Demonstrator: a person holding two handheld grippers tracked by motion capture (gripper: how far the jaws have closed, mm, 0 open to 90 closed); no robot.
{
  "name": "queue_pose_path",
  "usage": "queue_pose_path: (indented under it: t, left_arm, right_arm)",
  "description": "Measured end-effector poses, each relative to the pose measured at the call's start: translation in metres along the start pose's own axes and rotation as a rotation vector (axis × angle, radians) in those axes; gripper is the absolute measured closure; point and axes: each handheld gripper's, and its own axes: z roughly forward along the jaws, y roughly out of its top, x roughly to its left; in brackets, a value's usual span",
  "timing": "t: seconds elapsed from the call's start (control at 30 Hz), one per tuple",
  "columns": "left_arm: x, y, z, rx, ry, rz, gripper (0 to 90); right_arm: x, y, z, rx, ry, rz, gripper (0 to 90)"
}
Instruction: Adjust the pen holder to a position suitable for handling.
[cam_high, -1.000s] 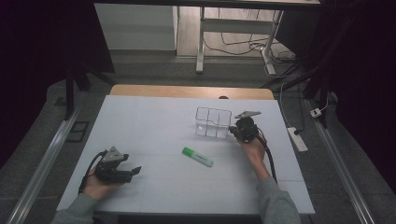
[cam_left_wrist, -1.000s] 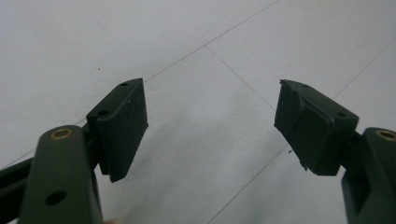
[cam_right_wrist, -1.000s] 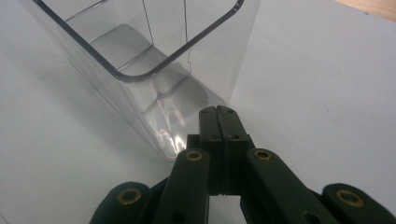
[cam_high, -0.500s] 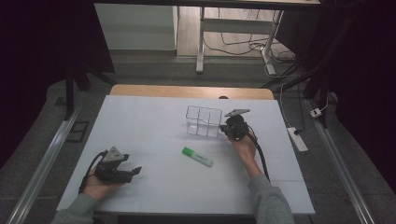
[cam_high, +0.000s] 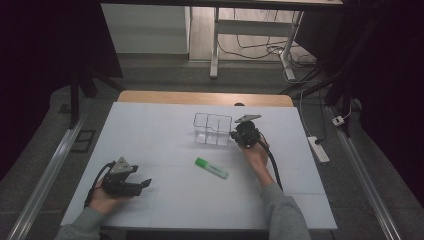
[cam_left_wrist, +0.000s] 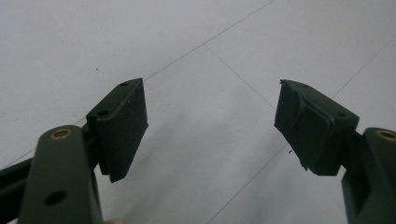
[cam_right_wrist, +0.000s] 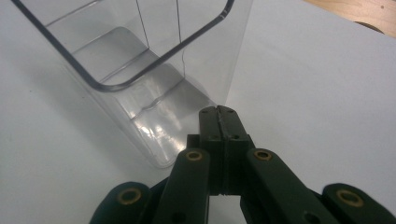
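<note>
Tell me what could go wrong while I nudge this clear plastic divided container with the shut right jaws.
The closed right gripper presses low on the clear plastic divided container, which looks light and tall: it may tip or skid off line rather than slide. The green highlighter pen lies loose nearby; a sweeping wrist or cable could roll it away.

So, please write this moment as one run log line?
right gripper: shut, tips against clear divided bin | left gripper: open, nothing between jaws | green highlighter: lying on table
</note>
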Motion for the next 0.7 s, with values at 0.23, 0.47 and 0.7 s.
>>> queue_pose_path:
  t: [0.23,0.47,0.7]
  left_arm:
    - [-0.0008,0.0001,0.0004,0.001,-0.002,0.005,25.2]
    - [-0.0006,0.0000,0.0001,0.001,0.000,0.003,25.1]
    - [-0.0009,0.0000,0.0000,0.001,0.000,0.005,25.1]
  right_arm:
    - [0.0001,0.0002,-0.0008,-0.002,0.002,0.003,89.3]
    - [-0.0030,0.0024,0.0034,-0.017,0.017,0.028,89.2]
    - [-0.0029,0.0039,0.0038,-0.023,0.032,0.022,89.2]
